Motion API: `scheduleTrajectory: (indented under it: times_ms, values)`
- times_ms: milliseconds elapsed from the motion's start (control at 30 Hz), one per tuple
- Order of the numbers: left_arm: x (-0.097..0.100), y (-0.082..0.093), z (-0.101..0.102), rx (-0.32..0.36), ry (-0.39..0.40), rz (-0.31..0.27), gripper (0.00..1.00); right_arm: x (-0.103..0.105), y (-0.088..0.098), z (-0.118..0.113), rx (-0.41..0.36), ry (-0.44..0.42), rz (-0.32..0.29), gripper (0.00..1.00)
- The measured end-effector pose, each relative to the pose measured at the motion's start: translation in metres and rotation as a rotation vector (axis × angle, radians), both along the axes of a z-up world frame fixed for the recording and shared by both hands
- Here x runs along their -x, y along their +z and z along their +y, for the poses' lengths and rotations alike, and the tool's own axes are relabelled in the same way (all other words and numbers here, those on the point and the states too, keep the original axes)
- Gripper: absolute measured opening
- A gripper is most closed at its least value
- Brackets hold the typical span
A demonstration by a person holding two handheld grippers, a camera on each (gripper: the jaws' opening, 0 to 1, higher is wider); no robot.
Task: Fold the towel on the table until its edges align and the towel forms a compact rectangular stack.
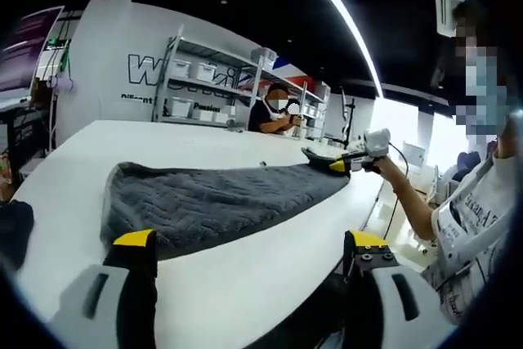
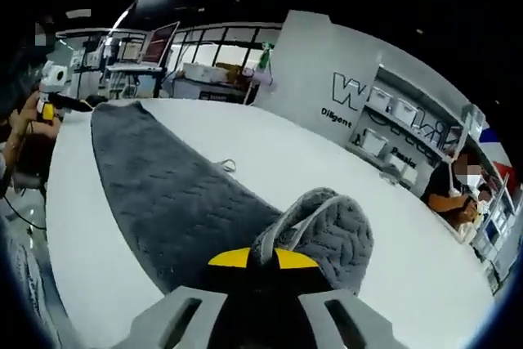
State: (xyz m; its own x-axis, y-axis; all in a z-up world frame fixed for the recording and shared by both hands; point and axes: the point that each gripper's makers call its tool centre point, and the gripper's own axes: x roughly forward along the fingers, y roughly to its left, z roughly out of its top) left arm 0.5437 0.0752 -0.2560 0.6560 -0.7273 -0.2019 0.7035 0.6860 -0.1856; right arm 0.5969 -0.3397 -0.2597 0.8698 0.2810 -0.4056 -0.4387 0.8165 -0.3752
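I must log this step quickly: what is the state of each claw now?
Left claw: open, holding nothing.
Right claw: shut on a lifted end of the grey quilted fabric towel.

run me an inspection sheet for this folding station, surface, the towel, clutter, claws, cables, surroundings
Surface: white table, mostly bare.
Job's things: grey towel lying long and flat along the table's edge, one end lifted and curled.
Clutter: small looped bit on the table beside the towel; cannot tell what.
Claws: left claw open, short of the towel; right claw shut on the towel's end.
Cables: dark cable hanging below the right hand.
Surroundings: shelving with bins, seated person, monitor.
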Motion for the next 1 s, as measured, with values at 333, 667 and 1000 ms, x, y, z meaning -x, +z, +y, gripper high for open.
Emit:
scheduleTrajectory:
  times_ms: [333,667,1000]
  values:
    - [0.0,0.001,-0.01,0.011,-0.016,0.001,0.99,0.006,0.006,-0.017,0.01,-0.074,-0.081,0.32]
    - [0.0,0.001,-0.011,0.01,-0.014,0.003,0.99,0.004,-0.011,-0.001,-0.152,-0.099,-0.021,0.29]
    - [0.001,0.002,-0.012,0.006,-0.021,-0.001,0.99,-0.004,-0.013,0.008,-0.022,-0.065,-0.057,0.06]
